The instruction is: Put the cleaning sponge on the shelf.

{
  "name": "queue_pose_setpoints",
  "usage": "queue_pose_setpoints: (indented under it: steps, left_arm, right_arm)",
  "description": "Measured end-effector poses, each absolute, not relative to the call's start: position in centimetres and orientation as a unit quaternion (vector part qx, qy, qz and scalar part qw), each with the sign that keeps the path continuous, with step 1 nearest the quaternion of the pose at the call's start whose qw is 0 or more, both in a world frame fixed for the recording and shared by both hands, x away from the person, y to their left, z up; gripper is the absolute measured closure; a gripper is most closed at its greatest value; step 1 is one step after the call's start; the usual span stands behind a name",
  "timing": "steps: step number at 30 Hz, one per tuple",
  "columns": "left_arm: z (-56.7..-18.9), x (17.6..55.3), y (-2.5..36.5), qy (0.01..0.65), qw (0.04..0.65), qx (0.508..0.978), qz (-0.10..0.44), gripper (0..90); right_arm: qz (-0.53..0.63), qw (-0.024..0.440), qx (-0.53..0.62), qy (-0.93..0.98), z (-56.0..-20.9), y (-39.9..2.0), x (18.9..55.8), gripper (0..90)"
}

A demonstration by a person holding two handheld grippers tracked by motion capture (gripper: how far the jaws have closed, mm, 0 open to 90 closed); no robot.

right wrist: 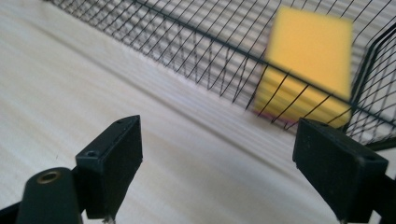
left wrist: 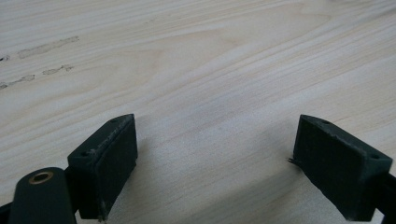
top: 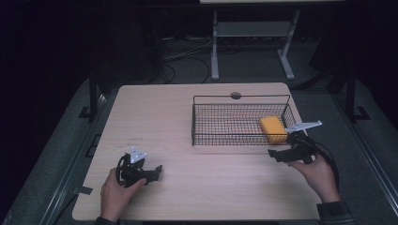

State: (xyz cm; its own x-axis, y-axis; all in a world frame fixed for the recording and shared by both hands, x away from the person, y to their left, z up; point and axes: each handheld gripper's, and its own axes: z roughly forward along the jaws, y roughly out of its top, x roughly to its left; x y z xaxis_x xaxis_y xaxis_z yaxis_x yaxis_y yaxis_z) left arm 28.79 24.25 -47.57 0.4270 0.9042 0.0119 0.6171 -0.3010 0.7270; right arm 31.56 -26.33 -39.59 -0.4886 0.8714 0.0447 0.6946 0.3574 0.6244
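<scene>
High view: fixed above near edge of table (top: 187,108), facing forward and down; whole tabletop framed, floor beyond. Left gripper view: rides on left gripper (top: 157,172), very low over bare wood (left wrist: 210,70), looking along its own jaws. Right gripper view: rides on right gripper (top: 272,153), close to wire basket (right wrist: 196,42), aimed at yellow sponge (right wrist: 310,60) inside. Shared between high and right gripper views: basket (top: 234,123), sponge (top: 273,129), table surface.

The left gripper (left wrist: 215,163) holds its two black jaws wide apart, with nothing between them, low over the pale wooden desk (left wrist: 196,70), which has faint marks.
</scene>
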Motion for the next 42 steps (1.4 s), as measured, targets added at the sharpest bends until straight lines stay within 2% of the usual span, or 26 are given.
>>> queue_pose_setpoints:
  steps: [10, 13, 14, 20, 32, 42]
  left_arm:
    - [-47.6, 28.8, 24.3, 0.489, 0.331, 0.778, 0.217, 12.8]
    - [-47.6, 28.8, 24.3, 0.488, 0.33, 0.779, 0.217, 12.8]
    - [-47.6, 28.8, 24.3, 0.488, 0.33, 0.779, 0.217, 12.8]
    - [-47.6, 28.8, 24.3, 0.488, 0.33, 0.778, 0.217, 12.8]
    - [-47.6, 28.8, 24.3, 0.488, 0.33, 0.779, 0.216, 12.8]
    - [-47.6, 28.8, 24.3, 0.488, 0.33, 0.779, 0.217, 12.8]
  right_arm:
    - [0.314, 0.136, 0.476, 0.81, -42.6, -26.6, 29.4, 13.3]
    - [0.316, 0.145, 0.473, 0.809, -43.3, -26.6, 29.1, 13.0]
    - [0.317, 0.15, 0.474, 0.808, -44.0, -26.6, 28.9, 8.7]
    - [0.313, 0.168, 0.465, 0.811, -45.5, -26.4, 28.2, 2.9]
    - [0.322, 0.161, 0.452, 0.816, -47.9, -26.0, 27.7, 1.9]
    - [0.342, 0.167, 0.441, 0.812, -48.3, -26.2, 27.6, 1.9]
